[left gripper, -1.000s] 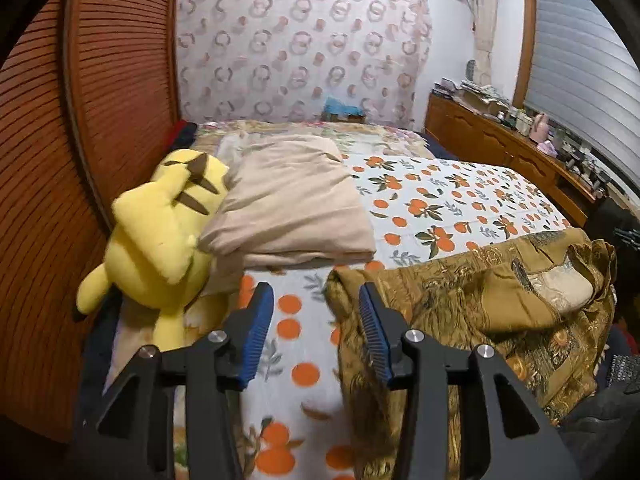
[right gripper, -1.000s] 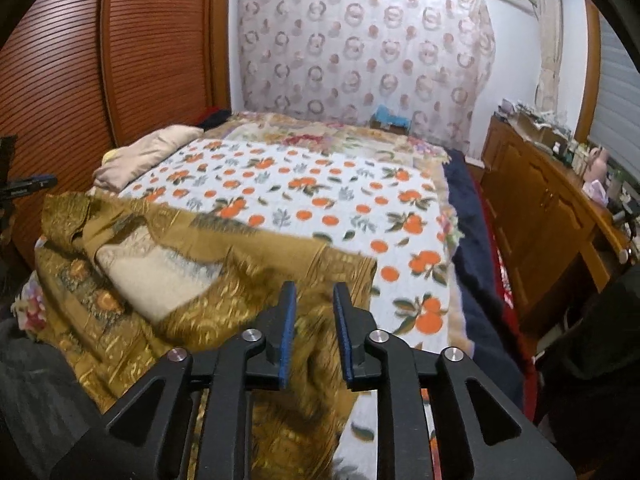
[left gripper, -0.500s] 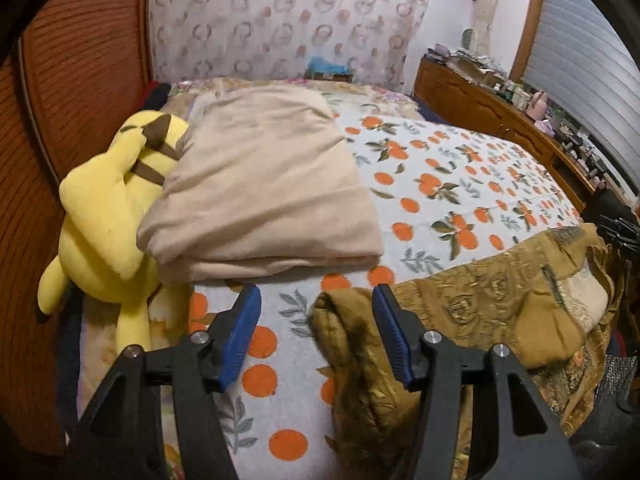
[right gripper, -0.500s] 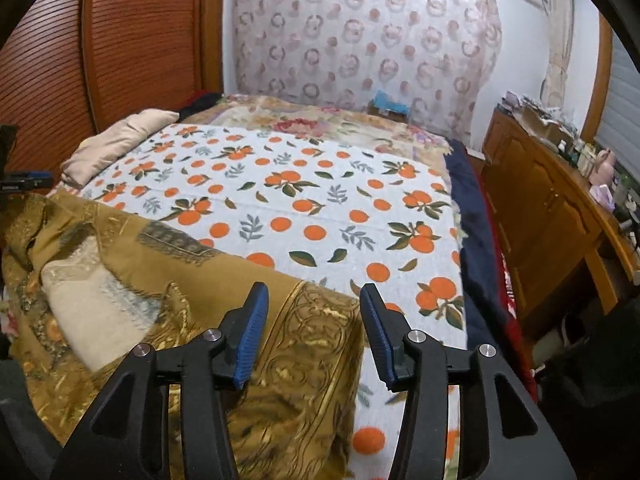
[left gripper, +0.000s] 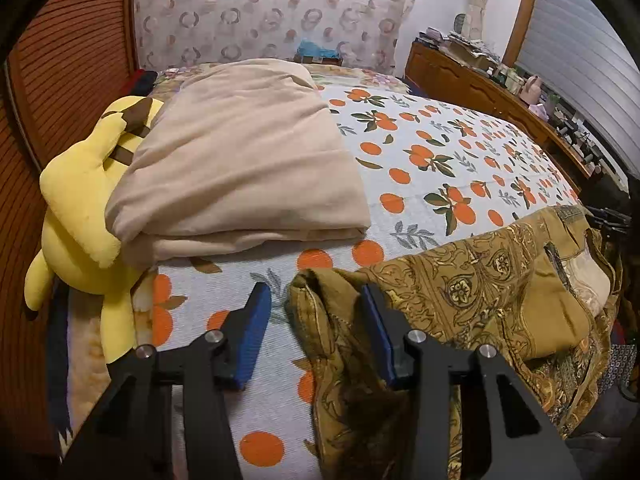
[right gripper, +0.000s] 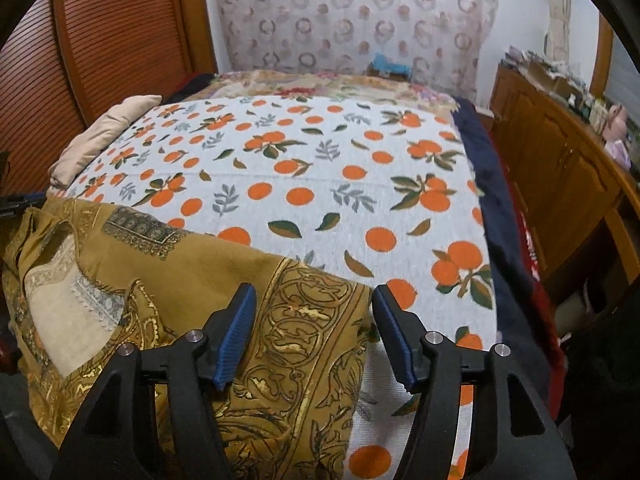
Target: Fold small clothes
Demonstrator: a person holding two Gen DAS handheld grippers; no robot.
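An ochre garment with gold ornament print [left gripper: 480,300] lies crumpled along the near edge of the bed; it also shows in the right wrist view [right gripper: 192,280]. My left gripper [left gripper: 316,332] is open, its jaws either side of the garment's left corner. My right gripper [right gripper: 316,336] is open, its jaws either side of the garment's right corner. The cloth lies between the blue pads in both views, not pinched.
The bed has a white sheet with orange print [right gripper: 320,184]. A folded beige blanket [left gripper: 240,168] and a yellow plush toy [left gripper: 84,220] lie at the bed's left. A wooden dresser [right gripper: 560,168] stands to the right, a slatted wooden wall [left gripper: 60,72] to the left.
Both grippers opened wider and moved forward and down onto the garment's corners; the right one had been almost shut a second ago.
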